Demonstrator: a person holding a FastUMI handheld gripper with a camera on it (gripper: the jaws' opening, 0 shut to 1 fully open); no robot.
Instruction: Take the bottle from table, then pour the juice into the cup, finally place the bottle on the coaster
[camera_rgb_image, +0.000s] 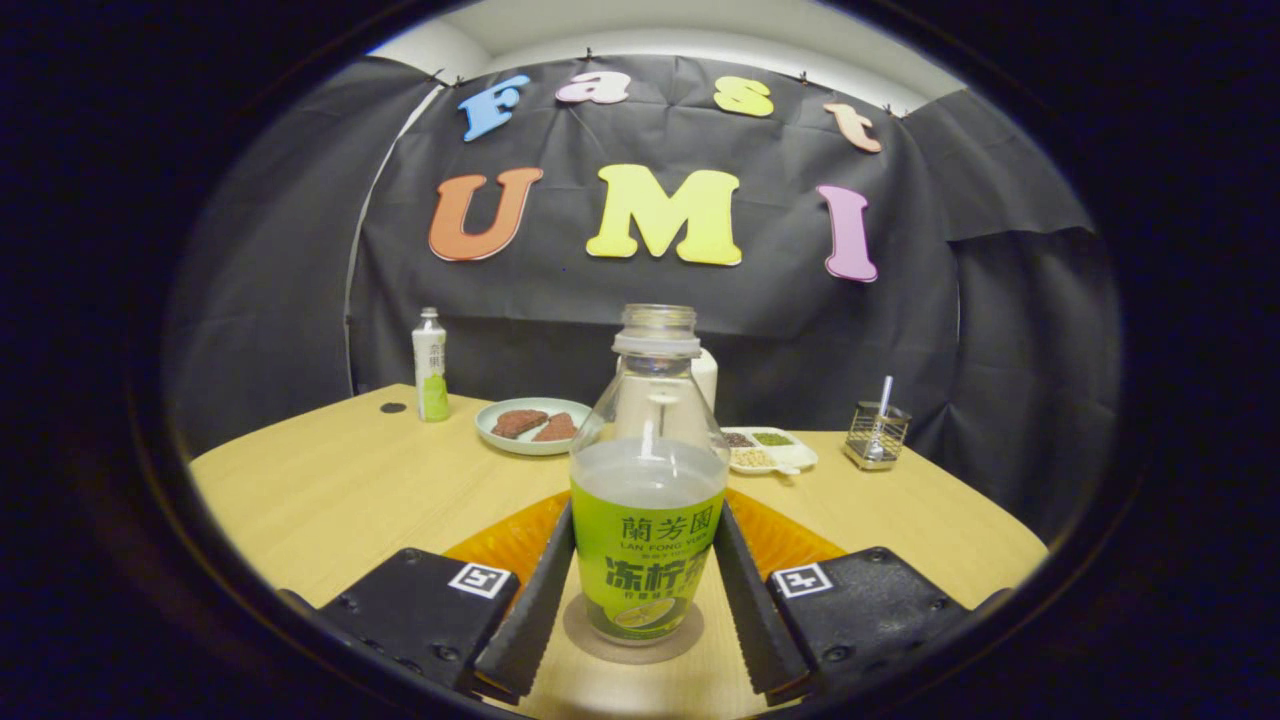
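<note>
The clear juice bottle (648, 520), with a green label and no cap, stands upright on a round brown coaster (585, 640) on the wooden table. Pale juice fills it to roughly half its height. My gripper (647, 512) has one finger on each side of the label, and both fingertips (552, 560) press against the bottle's sides. A white cup (707, 378) peeks out just behind the bottle's shoulder and is mostly hidden by it.
An orange mat (500, 540) lies under and behind the fingers. Beyond it are a plate of brown slices (530, 425), a white divided dish of seeds (770, 450), a small wire holder with a spoon (878, 432), and a second capped bottle (430, 365) at the far left.
</note>
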